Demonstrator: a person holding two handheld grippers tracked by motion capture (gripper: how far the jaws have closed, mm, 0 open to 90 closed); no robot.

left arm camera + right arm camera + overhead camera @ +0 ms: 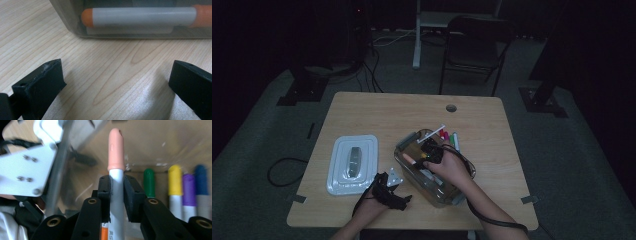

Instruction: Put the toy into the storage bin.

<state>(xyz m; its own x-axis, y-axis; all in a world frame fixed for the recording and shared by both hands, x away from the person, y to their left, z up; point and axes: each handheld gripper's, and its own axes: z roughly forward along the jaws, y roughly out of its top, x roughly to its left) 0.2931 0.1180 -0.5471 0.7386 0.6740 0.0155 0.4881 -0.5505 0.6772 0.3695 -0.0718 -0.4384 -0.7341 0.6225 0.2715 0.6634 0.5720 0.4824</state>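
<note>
A clear plastic container (447, 200) stands at the table's middle front. My right gripper (428, 152) hangs over it, shut on a white marker with an orange cap (116, 150) that sticks out past the pads (132, 195). Green (149, 182), yellow (175, 181), purple (189, 187) and blue (202, 180) markers lie side by side below it. My left gripper (117, 80) rests low on the wood, open and holding nothing, facing the container's wall (75, 22). Through that wall an orange-capped marker (142, 16) is visible.
The container's white lid (353, 162) lies flat at the left of the table. Several more markers (451, 138) lie on the wood just behind the container. A round cable hole (451, 107) sits near the far edge. A chair (474, 47) stands beyond the table.
</note>
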